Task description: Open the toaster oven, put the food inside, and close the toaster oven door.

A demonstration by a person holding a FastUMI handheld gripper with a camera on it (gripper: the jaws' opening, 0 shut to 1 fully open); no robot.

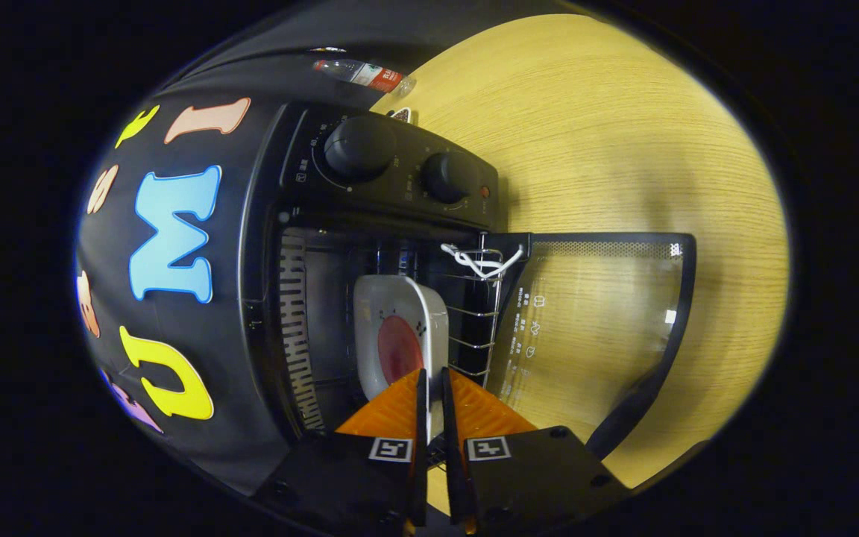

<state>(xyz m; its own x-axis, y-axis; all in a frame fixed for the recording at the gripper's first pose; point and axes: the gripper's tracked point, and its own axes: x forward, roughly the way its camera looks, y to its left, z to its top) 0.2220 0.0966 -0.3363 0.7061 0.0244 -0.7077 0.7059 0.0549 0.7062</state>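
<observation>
Toaster oven: stands open on the table, rolled sideways in this view; its long axis runs from the control panel past the cavity, and its mouth faces the gripper.
Gripper: nearest thing, its two fingers drawn close with only a thin slit between them, their tips at the near edge of the plate. Whether both fingers press on the plate rim I cannot tell.
Plate: white, squarish with rounded corners, inside the oven cavity just ahead of the fingers; it rests on the wire rack, seen nearly edge-on.
Food: a round dark-red piece lying flat on the middle of the plate, partly hidden behind the fingertips.
Wire rack: thin metal bars showing past the plate on the door side of the cavity.
Door: swung fully open, its glass pane lying out over the table with the wood grain visible through it; a dark frame and handle bar run along its far edge.
White hook: a bent white wire piece at the hinge, between cavity and door.
Control panel: beyond the cavity, carrying two black knobs side by side.
Table: pale wood, spreading beyond the door.
Bottle: clear plastic with a red label, lying on its side at the table's far edge by the wall.
</observation>
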